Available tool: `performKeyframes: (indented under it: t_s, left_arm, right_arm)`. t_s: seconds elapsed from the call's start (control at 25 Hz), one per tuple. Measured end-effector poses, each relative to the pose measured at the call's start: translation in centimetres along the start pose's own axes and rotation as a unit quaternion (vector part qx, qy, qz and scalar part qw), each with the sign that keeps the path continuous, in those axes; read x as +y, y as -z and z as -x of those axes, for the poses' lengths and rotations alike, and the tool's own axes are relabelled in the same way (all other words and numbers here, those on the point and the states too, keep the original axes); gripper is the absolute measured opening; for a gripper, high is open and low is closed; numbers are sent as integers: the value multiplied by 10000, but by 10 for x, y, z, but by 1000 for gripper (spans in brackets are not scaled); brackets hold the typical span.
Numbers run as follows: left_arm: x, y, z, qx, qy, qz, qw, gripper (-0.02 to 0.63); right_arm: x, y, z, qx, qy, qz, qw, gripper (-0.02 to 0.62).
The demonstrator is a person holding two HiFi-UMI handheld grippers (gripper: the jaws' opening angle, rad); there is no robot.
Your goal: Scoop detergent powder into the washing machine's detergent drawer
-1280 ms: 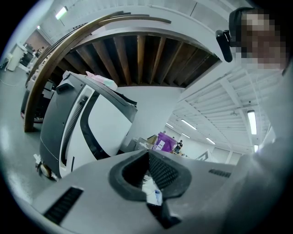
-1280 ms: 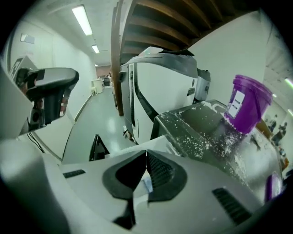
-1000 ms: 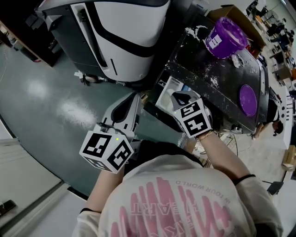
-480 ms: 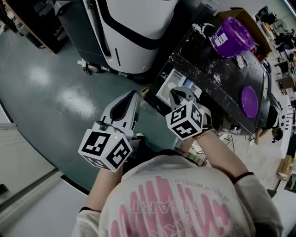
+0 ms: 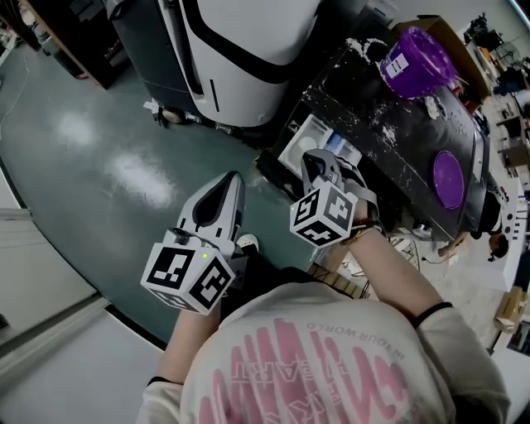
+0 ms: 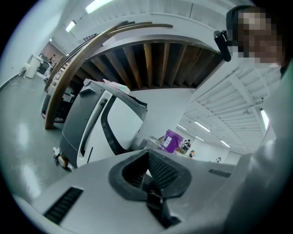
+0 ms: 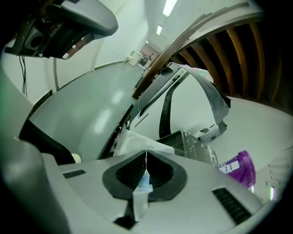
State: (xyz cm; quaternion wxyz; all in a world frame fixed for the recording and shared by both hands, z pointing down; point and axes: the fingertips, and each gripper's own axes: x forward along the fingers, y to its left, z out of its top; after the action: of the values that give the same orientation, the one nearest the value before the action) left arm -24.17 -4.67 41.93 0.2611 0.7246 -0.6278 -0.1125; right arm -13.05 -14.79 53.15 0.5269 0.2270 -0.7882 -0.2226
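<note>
One glossy green floor (image 5: 91, 166) runs through a big hall lit by ceiling strip lights (image 6: 98, 4). On it, ahead of both grippers, stands one large white-and-black machine (image 5: 248, 50). One black washing machine (image 5: 389, 124), its top dusted with white powder, sits ahead and to the right of the right gripper (image 5: 313, 159). Its one detergent drawer (image 5: 300, 147) stands open, white with a blue part inside. It lies just under and ahead of that gripper's tips; I cannot tell whether they touch it. One purple tub (image 5: 416, 60) stands at the far end of the top, well beyond the gripper. One purple lid (image 5: 447, 178) lies flat well off to the gripper's right. There are two grippers. The left gripper (image 5: 228, 179) hangs over the floor, well left of the drawer, its jaws together with nothing between them. The right gripper's jaws are pressed together on one thin white and pale blue strip (image 7: 143, 182); what it is I cannot tell.
</note>
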Motion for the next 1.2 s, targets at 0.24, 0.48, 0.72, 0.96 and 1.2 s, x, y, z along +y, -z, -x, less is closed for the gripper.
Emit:
performKeyframes:
  t_s: [0.24, 0.48, 0.72, 0.96, 1.2]
  left_arm:
    - [2, -3, 13, -89, -122, -26, 9999, 3]
    - [-2, -13, 19, -227, -195, -165, 9994, 3]
    - [-5, -15, 29, -288, -362, -187, 9988, 3]
    - [-22, -20, 39, -357, -298, -369, 9982, 3]
    - [-37, -26, 47, -442, -278, -486, 9975, 3]
  right_arm:
    - [-3, -2, 4, 13, 229, 345, 9991, 3]
    - [-7, -2, 9, -5, 372, 401, 9985, 3]
    - [-16, -3, 20, -122, 497, 217, 9985, 3]
    - [-29, 0, 36, -522, 212, -1315, 9897, 3]
    - [-46, 9, 48, -988, -132, -3202, 9421, 3]
